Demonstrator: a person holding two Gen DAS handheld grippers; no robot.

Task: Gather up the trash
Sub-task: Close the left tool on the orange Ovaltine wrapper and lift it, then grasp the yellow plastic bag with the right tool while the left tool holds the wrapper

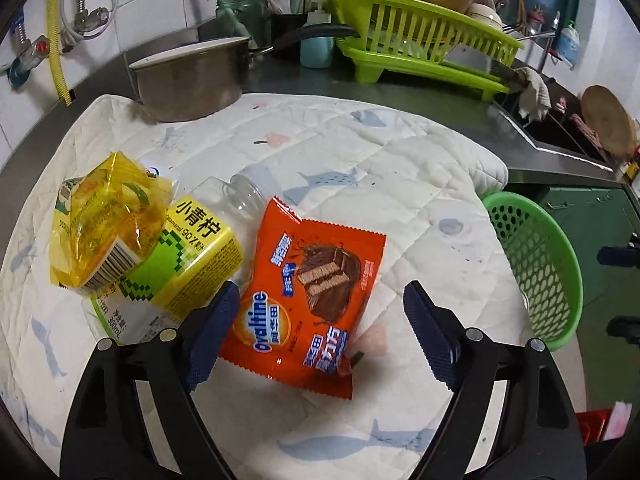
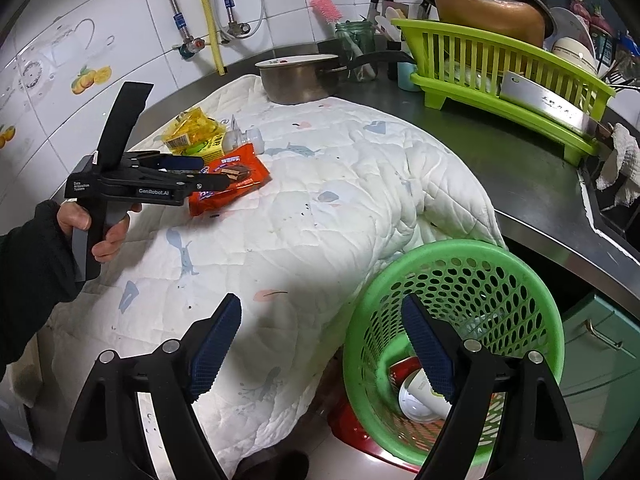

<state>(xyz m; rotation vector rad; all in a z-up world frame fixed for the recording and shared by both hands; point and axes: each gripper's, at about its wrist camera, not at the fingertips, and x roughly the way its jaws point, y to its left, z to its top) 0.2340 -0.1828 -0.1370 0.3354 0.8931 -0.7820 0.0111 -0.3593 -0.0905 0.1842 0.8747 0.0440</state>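
An orange Ovaltine snack wrapper lies flat on the white quilted cloth. My left gripper hovers over it, open, with the wrapper between the jaws and the pads off it. Left of it sit a yellow-green juice carton, a crumpled yellow plastic wrapper and a clear plastic bottle on its side. My right gripper stands open and empty over the cloth's edge, beside the green mesh basket. A white cup lies inside.
A steel pot stands on the cloth's far edge. A lime dish rack with a cleaver fills the back right of the steel counter. A person's hand holds the left gripper's handle.
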